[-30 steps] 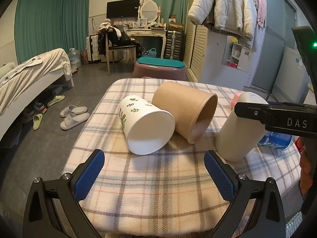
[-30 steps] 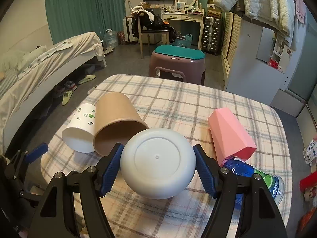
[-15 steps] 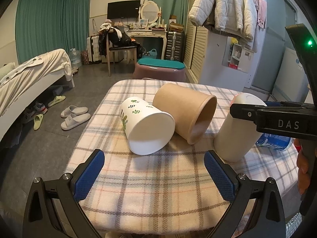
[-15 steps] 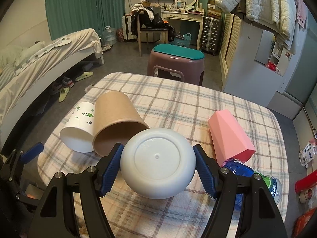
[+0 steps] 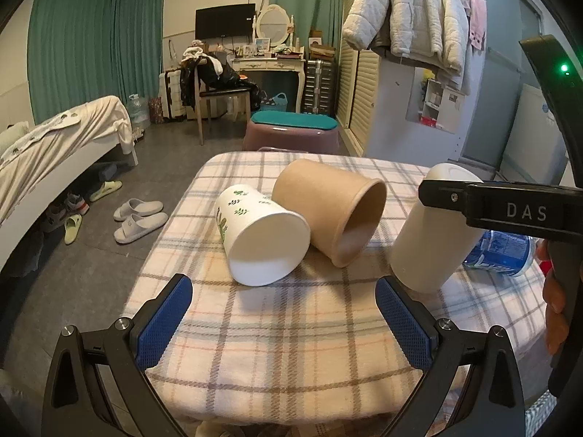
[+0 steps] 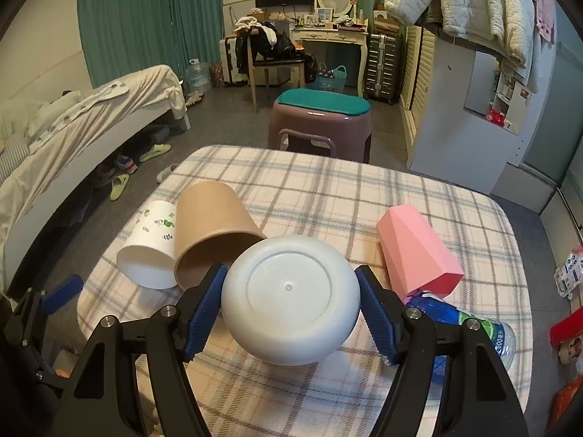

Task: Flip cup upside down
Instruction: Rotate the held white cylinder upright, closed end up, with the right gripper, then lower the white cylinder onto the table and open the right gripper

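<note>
Left hand-held gripper (image 5: pixel 282 313): I see its blue pads spread wide with nothing between them; it hovers low over the near edge of the bench (image 5: pixel 291 357).
White leaf-print cup (image 5: pixel 260 235): lies on its side ahead of my left hand-held gripper, open mouth turned toward that camera, touching the brown cup.
Brown paper cup (image 5: pixel 333 211): also on its side, just right of the leaf-print one, mouth facing near and right.
White cup (image 6: pixel 290 295): this is the one in hand. My right hand-held gripper (image 6: pixel 290 300) is clamped on its wall near the base, a pad on each side.
Cup axis: in the right wrist view I look straight at its flat base, so its long axis runs along the fingers, mouth pointing away and down. In the left wrist view it stands tilted, rim at the cloth, base uppermost.
Nearer hand: the right one, plainly; the left is well apart.
My judgement: the flip looks nearly done; what remains is to seat the rim flat, then let go.
Pink cup (image 6: pixel 419 251): on its side to the right, beside a blue bottle (image 6: pixel 473 324).
</note>
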